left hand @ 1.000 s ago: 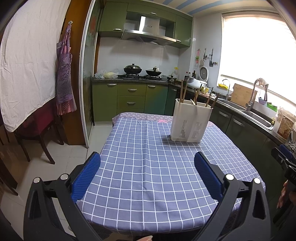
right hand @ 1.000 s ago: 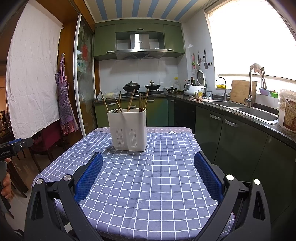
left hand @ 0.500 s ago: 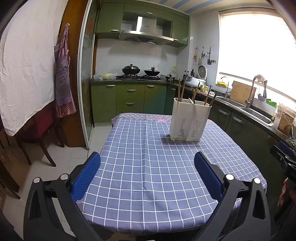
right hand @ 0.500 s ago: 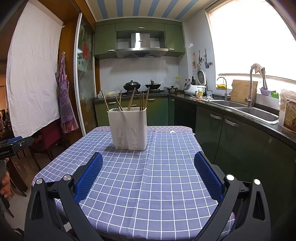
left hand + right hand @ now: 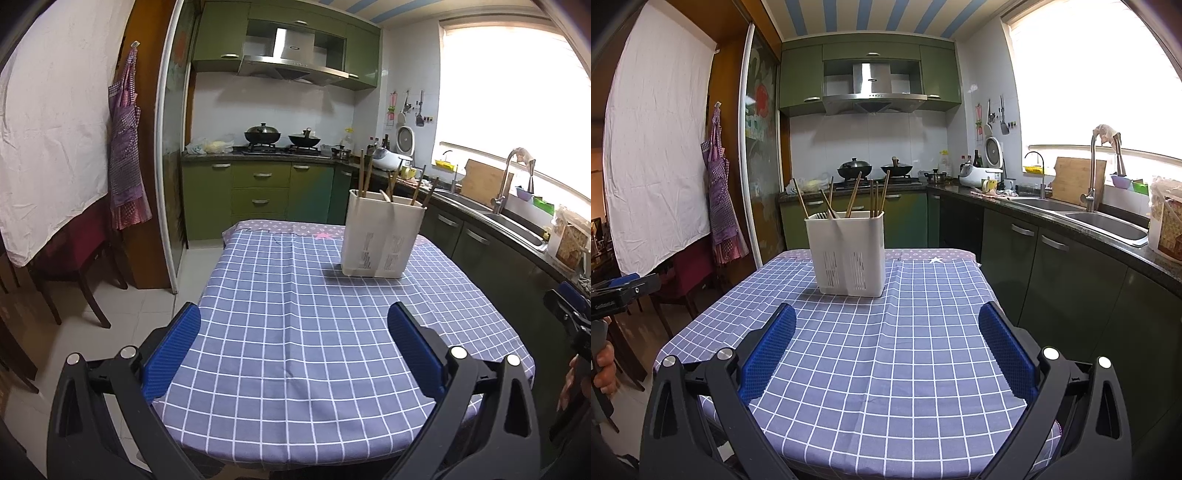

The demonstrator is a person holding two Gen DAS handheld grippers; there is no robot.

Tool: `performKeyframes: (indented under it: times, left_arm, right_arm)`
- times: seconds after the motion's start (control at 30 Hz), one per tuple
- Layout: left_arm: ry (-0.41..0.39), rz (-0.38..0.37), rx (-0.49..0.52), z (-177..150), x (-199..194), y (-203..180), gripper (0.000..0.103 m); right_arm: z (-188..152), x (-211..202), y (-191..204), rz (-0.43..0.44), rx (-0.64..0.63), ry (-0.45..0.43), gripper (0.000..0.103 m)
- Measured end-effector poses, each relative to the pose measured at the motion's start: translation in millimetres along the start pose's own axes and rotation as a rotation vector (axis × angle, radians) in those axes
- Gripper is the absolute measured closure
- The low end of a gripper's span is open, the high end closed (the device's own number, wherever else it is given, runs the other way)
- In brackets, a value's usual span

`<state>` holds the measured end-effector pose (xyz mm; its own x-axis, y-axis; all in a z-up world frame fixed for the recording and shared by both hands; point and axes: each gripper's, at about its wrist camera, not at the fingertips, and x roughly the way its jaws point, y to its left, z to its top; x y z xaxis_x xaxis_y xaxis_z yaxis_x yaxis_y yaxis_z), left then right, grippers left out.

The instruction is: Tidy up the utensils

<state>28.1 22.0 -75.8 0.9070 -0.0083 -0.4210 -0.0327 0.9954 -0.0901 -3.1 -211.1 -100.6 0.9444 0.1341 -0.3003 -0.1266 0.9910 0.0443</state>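
A white slotted utensil holder (image 5: 380, 236) stands upright on the far right part of the table (image 5: 280, 332), which has a blue checked cloth. Several wooden chopsticks (image 5: 364, 173) stick up out of it. It also shows in the right wrist view (image 5: 847, 254), with the chopsticks (image 5: 853, 195) and a dark fork head inside. My left gripper (image 5: 293, 332) is open and empty, held above the near table edge. My right gripper (image 5: 886, 339) is open and empty, well short of the holder. Each gripper shows at the edge of the other's view.
A dark green counter with a sink (image 5: 1104, 221) and tap runs along the right. A stove with two woks (image 5: 282, 138) is at the back. A wooden chair (image 5: 79, 258) and a hanging apron (image 5: 125, 147) are to the left of the table.
Both views have shifted slightly: the holder sits a little higher in the left wrist view. Both grippers stay open and empty.
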Motion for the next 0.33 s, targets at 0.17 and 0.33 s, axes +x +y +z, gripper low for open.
performKeyframes:
  times: [0.17, 0.33]
  left_arm:
    - [0.016, 0.023, 0.012, 0.4, 1.9, 0.1, 0.007]
    - [0.014, 0.014, 0.006, 3.2, 7.6, 3.5, 0.007]
  right_arm:
    - [-0.2, 1.4, -0.4, 0.001, 0.0, 0.005, 0.005]
    - [-0.8, 7.5, -1.3, 0.003, -0.002, 0.013, 0.005]
